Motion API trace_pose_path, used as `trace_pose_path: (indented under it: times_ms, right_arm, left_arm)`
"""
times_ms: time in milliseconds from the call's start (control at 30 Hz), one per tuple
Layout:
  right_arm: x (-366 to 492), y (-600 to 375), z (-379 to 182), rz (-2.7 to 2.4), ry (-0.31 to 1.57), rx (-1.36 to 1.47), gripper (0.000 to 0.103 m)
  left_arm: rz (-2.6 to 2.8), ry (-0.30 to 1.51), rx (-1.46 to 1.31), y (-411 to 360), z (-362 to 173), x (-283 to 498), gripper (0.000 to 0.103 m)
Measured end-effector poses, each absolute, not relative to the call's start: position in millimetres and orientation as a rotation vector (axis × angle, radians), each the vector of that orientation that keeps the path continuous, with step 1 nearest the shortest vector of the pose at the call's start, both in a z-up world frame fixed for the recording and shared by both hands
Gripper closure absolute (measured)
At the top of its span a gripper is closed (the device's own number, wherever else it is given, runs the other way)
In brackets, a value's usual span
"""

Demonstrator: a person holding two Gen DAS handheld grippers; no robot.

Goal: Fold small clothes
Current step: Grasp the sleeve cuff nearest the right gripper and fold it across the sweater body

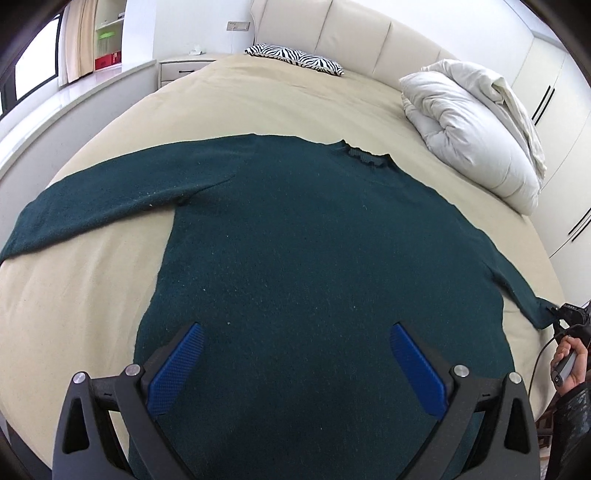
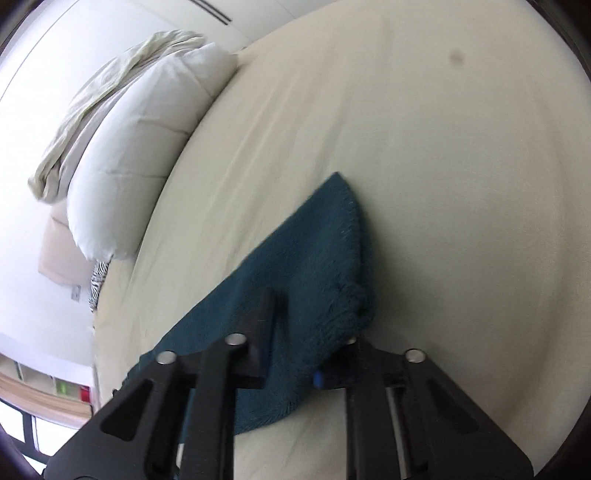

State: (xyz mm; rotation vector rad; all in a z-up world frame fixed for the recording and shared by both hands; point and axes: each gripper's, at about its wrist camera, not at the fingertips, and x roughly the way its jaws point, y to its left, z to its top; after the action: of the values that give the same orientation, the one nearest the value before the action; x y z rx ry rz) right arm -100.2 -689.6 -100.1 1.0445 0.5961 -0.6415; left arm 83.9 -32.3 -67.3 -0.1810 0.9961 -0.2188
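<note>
One dark green sweater [image 1: 303, 251] lay flat on the beige bed sheet [image 1: 74, 295], front up, neck toward the headboard [image 1: 354, 33]; both sleeves spread out sideways, left sleeve [image 1: 103, 199] reaching far out over the sheet, right sleeve [image 1: 517, 288] running down toward the bed's edge. Left gripper [image 1: 293, 365] hung over the sweater's lower body w/ its blue pads [image 1: 177, 369] wide apart, nothing between them; can't tell if the tips touched the knit. Right gripper [image 2: 295, 332] was at the right sleeve's cuff [image 2: 321, 258]; in the right wrist view the fingers sat close together w/ the green knit bunched between them, so it looked clamped on the cuff, tho the frame was blurred. In the left wrist view the same gripper showed at the far right edge, meeting the cuff end, w/ the person's hand [image 1: 570, 363] on its handle. Folded white duvet [image 1: 469, 125] sat on the bed's right side near the headboard, well apart from the sweater body; zebra-print pillow [image 1: 295, 55] lay at the head of the bed; nightstand [image 1: 181, 68] & shelves [image 1: 107, 40] stood beyond on the left; white wardrobe [image 1: 554, 92] on the right.
</note>
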Motion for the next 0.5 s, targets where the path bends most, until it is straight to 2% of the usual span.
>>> trace_pose_path:
  times_ms: [167, 333, 500]
  right_arm:
    - [-40.1, -627.8, -43.7, -0.499, 0.589, 0.86, 0.096]
    - [57.1, -501.8, 13.0, -0.19, 0.607, 0.66, 0.096]
    - [149.8, -365.6, 13.8, 0.033, 0.679, 0.532, 0.096]
  left_arm:
    - [-0.253, 0.981, -0.243, -18.3, -66.9, 91.0, 0.0]
    - [-0.272, 0.947, -0.313, 4.8, -63.7, 96.0, 0.0]
    - [-0.257, 0.913, -0.358, 27.4, -60.7, 107.4, 0.001]
